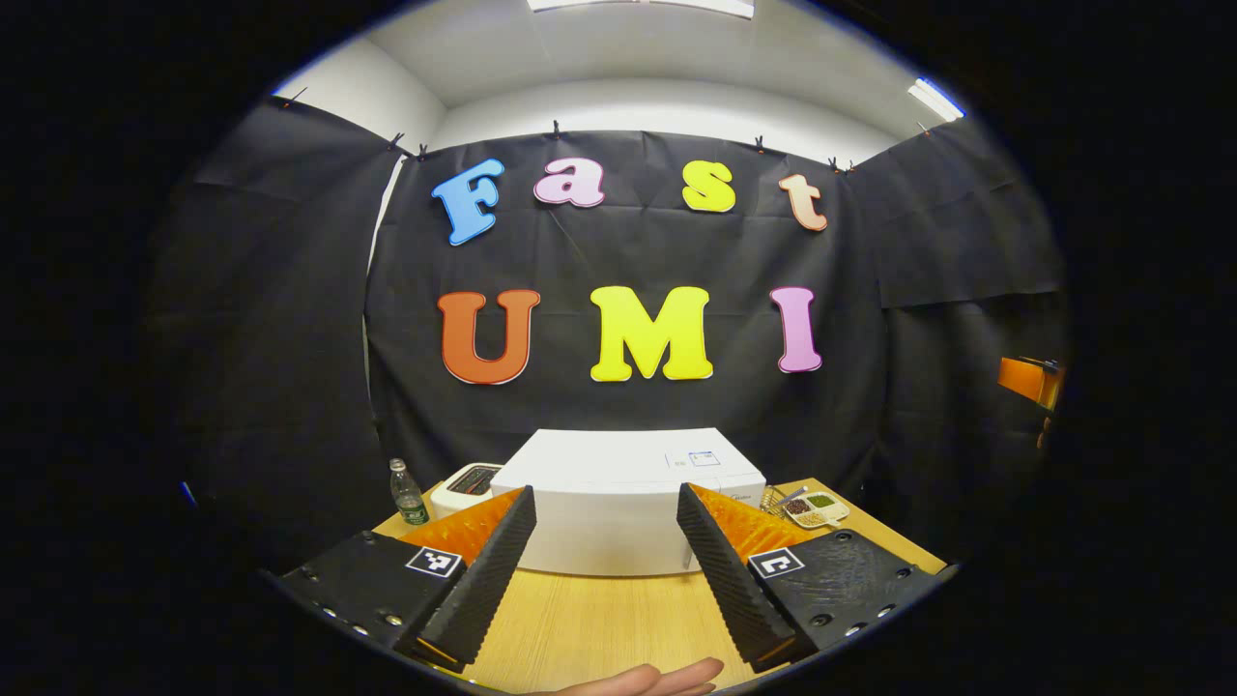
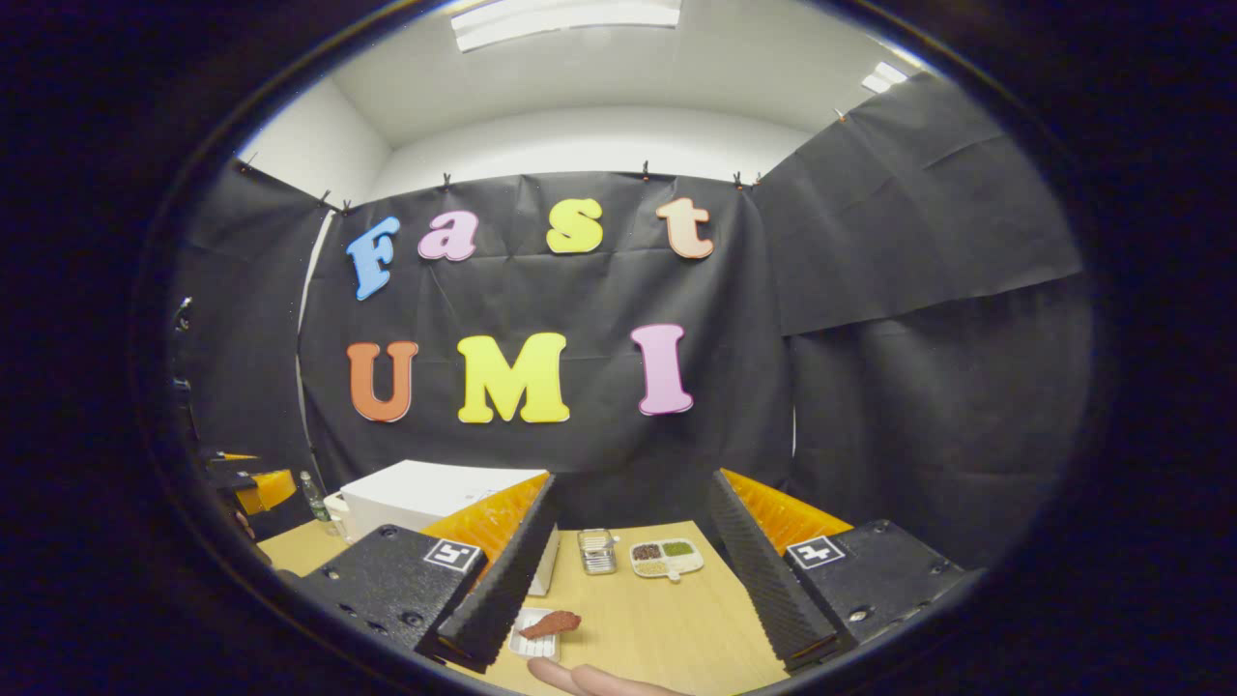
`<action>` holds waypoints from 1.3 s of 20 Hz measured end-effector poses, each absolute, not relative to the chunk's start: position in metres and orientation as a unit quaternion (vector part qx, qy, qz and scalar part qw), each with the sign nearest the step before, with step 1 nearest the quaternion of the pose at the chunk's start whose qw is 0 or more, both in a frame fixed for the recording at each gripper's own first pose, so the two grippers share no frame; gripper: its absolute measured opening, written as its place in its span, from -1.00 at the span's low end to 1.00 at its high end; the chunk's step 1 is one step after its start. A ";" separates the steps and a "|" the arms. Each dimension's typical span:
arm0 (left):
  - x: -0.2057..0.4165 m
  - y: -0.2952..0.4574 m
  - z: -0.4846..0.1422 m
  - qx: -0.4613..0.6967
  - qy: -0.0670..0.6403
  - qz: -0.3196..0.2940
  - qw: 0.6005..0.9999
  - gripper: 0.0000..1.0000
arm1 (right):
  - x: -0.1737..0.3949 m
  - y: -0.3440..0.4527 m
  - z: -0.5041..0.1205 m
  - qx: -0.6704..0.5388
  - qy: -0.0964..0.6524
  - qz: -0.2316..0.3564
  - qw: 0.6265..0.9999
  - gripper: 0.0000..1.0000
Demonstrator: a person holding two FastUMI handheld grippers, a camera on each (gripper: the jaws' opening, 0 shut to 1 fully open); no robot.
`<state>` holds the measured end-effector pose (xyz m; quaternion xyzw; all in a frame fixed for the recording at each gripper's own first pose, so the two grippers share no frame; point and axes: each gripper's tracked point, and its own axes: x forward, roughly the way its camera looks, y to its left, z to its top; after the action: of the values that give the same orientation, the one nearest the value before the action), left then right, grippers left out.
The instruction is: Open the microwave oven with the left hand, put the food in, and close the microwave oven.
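Note:
A white microwave oven (image 1: pixel 618 503) stands on the wooden table (image 1: pixel 599 619), straight ahead of my left gripper (image 1: pixel 606 493). That gripper hangs open, short of the oven, with nothing between its fingers. The oven's near face is plain white and I cannot make out a door or handle. In the right gripper view the oven (image 2: pixel 425 493) sits at the left. A reddish-brown piece of food (image 2: pixel 551 623) lies on a small white plate (image 2: pixel 530 646) by the near left finger. My right gripper (image 2: pixel 634 478) is open and empty, above the table.
A plastic bottle (image 1: pixel 408 493) and a small white appliance (image 1: pixel 469 486) stand left of the oven. A divided dish of grains (image 2: pixel 665 558) and a metal container (image 2: pixel 597 551) sit to the oven's right. A hand (image 1: pixel 647 680) shows at the bottom edge.

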<state>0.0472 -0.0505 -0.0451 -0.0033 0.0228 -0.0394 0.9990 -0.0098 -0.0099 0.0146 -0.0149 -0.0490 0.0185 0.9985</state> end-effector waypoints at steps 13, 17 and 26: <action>0.149 -0.143 -0.163 0.006 0.072 -0.081 0.994 0.84 | 0.009 -0.033 -0.006 -0.023 -0.041 0.026 0.999 0.99; 0.179 -0.168 -0.206 -0.001 0.098 -0.090 0.991 0.84 | 0.012 -0.037 -0.018 -0.022 -0.034 0.036 0.999 0.99; 0.233 -0.197 -0.258 0.000 0.092 -0.086 0.992 0.91 | 0.013 -0.058 -0.035 -0.050 -0.037 0.034 0.997 1.00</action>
<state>0.2328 -0.1973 -0.2584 -0.0005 0.0918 -0.0855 0.9921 0.0133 -0.0578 -0.0346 -0.0502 -0.0371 0.0344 0.9975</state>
